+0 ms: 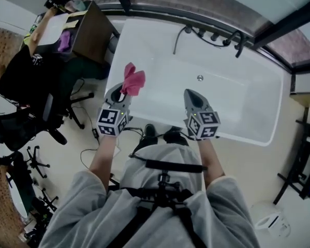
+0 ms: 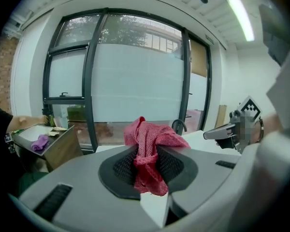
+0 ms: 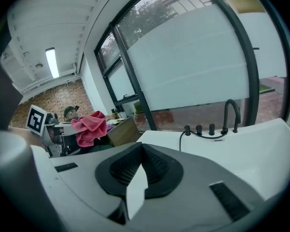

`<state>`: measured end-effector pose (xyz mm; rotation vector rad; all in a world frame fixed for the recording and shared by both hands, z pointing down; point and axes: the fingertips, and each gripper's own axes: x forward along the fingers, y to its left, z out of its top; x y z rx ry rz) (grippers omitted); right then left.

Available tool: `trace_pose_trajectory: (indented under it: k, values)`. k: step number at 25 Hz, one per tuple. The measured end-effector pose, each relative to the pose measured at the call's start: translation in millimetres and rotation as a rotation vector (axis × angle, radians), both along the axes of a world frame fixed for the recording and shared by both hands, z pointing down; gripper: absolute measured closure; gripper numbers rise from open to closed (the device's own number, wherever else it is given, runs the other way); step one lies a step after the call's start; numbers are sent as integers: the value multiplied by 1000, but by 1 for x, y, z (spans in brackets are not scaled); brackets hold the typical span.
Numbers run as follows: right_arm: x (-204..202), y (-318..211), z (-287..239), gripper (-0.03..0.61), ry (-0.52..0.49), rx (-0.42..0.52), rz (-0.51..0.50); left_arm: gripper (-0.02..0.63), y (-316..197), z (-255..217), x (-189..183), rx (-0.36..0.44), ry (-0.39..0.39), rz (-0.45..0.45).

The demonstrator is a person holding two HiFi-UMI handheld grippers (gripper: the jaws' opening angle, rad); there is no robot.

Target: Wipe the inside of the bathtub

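Head view, left gripper (image 1: 121, 93) pinching pink cloth (image 1: 134, 80), bathtub (image 1: 232, 105) near rim partly hidden

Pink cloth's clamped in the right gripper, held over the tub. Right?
No: the pink cloth is clamped in the left gripper, as the left gripper view shows, and held over the tub. The right gripper is shut on nothing.
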<state>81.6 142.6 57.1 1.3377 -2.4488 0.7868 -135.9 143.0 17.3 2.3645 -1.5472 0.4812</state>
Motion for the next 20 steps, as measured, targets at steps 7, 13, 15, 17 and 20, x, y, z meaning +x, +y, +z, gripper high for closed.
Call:
trace_pose_trajectory:
  k: [7, 13, 15, 17, 20]
  values:
    - [-17, 45, -24, 569, 48, 39, 52, 534, 31, -34, -18, 82, 72, 20]
    - [-21, 73, -44, 569, 67, 53, 141, 534, 46, -53, -33, 139, 159, 54]
    - [-15, 80, -51, 569, 81, 61, 173, 534, 50, -56, -32, 139, 187, 74]
    - [-1, 89, -55, 569, 91, 64, 212, 532, 56, -57, -25, 139, 200, 100]
    - [23, 103, -56, 569, 108, 58, 243, 532, 66, -59, -12, 139, 208, 120]
